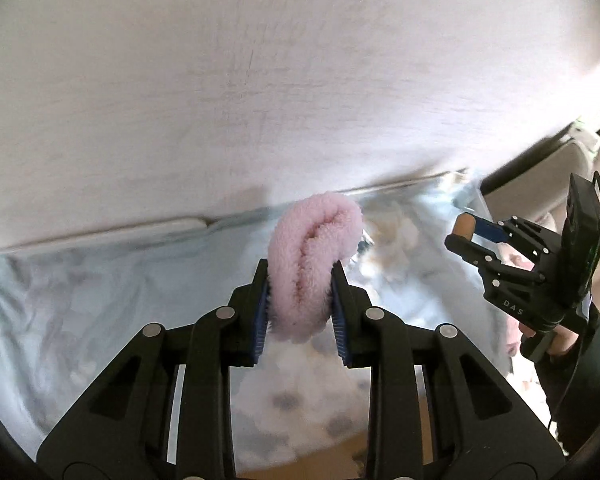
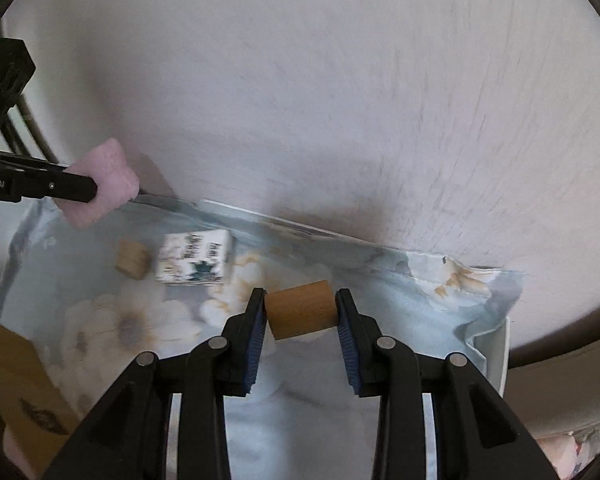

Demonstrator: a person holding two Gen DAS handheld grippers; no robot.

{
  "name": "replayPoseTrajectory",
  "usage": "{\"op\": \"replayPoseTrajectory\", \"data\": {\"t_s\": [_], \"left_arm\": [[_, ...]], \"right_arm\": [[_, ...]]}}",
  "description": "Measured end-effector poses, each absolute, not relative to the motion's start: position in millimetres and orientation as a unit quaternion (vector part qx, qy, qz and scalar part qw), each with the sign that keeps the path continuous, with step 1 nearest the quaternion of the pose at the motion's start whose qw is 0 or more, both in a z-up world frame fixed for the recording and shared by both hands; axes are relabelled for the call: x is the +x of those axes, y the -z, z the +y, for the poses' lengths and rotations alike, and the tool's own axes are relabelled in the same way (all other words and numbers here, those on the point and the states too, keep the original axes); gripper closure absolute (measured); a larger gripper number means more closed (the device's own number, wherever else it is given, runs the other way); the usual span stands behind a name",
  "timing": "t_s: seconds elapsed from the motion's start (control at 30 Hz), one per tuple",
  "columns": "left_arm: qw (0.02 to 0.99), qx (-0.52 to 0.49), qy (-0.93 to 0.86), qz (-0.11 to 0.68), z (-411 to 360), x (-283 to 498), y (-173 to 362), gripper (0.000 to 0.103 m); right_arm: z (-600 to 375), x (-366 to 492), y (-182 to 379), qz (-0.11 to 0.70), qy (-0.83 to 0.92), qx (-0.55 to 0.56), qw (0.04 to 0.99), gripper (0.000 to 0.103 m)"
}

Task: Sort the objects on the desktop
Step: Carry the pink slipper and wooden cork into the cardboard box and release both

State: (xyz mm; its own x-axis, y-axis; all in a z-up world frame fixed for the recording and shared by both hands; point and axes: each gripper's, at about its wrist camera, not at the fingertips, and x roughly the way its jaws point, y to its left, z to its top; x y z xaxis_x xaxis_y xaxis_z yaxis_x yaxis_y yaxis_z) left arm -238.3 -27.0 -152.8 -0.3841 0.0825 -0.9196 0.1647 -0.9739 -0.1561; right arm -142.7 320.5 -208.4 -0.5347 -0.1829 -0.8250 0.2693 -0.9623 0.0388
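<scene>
Left tongs [image 1: 300, 292] clamped the fluffy pink rolled towel [image 1: 314, 256]; right tongs [image 2: 301, 312] gripped the short wooden cylinder [image 2: 302, 310] endwise — both above the floral cloth [image 2: 380, 360]. Best practice: carry level, grips firm.

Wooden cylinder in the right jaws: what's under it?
Under the wooden cylinder lies only the floral cloth, pale blue. The patch directly beneath is covered by the cylinder itself, so unseen.
</scene>
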Motion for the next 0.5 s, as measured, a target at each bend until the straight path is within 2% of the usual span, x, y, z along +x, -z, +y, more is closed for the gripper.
{"op": "replayPoseTrajectory", "data": {"t_s": [0.5], "left_arm": [[0.004,0.548,0.832,0.092,10.4,-139.0,92.2,0.079]], "right_arm": [[269.4,-66.4,115.5,0.065,0.860,0.476,0.173,0.071]]}}
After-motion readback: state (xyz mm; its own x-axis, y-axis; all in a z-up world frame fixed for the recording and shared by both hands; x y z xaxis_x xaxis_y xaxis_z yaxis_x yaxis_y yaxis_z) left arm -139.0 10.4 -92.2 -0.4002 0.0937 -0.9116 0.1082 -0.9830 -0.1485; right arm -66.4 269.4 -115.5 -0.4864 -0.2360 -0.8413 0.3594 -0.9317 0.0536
